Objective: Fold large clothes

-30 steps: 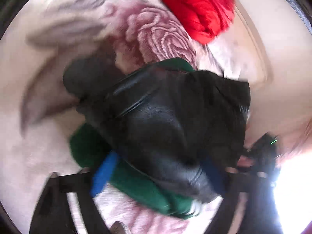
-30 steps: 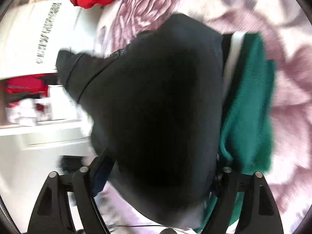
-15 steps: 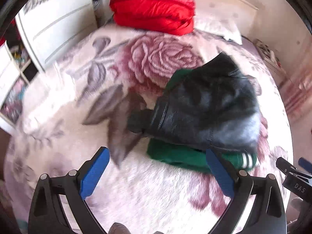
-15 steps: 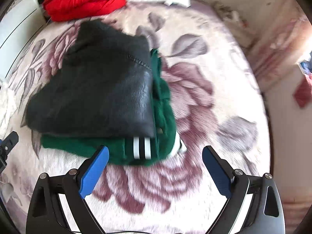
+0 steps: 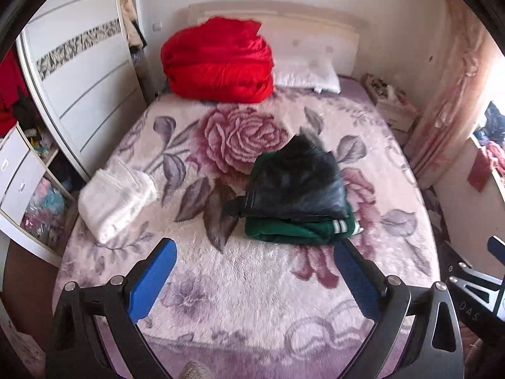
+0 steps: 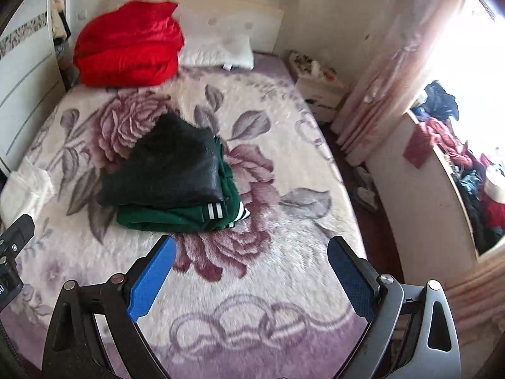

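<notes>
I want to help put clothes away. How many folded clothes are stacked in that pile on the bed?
2: a black jacket on top, a green garment beneath it, mid-bed. More could be hidden between.

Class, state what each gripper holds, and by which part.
Nothing: the left gripper and right gripper are open and empty above the bed.

Right gripper [image 6: 251,254] is hanging above the near end of a bed, its blue-padded jaws standing wide apart with nothing between them. A folded black jacket [image 6: 167,167] is lying on top of a folded green garment [image 6: 176,218] with white stripes, both resting on the rose-patterned blanket [image 6: 284,284]. A red quilt [image 6: 129,44] is sitting beside a white pillow [image 6: 217,50] at the headboard. Folded white fabric [image 6: 25,189] is lying at the blanket's left edge.
</notes>
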Motion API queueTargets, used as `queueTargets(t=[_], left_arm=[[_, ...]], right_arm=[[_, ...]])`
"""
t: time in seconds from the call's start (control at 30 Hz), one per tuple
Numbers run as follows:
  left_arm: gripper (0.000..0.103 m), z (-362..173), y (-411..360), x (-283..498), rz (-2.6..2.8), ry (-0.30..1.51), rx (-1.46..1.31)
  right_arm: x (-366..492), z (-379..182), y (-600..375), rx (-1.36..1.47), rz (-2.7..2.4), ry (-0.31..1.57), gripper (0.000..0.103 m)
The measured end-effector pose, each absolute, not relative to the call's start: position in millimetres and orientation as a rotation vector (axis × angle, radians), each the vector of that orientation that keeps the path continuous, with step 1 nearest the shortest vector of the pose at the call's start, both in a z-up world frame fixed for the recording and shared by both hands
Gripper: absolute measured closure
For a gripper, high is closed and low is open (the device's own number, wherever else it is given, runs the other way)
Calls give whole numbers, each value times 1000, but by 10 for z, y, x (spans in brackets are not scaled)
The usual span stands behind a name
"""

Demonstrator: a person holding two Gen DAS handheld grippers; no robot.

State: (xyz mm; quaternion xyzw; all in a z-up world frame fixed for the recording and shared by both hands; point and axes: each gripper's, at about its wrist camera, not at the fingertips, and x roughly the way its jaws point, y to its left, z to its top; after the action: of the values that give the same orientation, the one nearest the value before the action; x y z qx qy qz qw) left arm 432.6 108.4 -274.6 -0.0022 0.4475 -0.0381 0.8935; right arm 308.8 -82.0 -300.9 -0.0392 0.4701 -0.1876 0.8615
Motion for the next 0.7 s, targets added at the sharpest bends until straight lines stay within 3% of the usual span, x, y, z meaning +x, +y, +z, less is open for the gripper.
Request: queueTargets(t=[0.37, 0.7], left_arm=[[1, -1640, 1102, 3389, -106, 811, 10], [1, -1209, 1002, 2899, -112, 746, 23]], right_arm=[[1775, -1484, -610, -55, -397, 837, 5], [1034, -791, -534, -44, -367, 766, 5]])
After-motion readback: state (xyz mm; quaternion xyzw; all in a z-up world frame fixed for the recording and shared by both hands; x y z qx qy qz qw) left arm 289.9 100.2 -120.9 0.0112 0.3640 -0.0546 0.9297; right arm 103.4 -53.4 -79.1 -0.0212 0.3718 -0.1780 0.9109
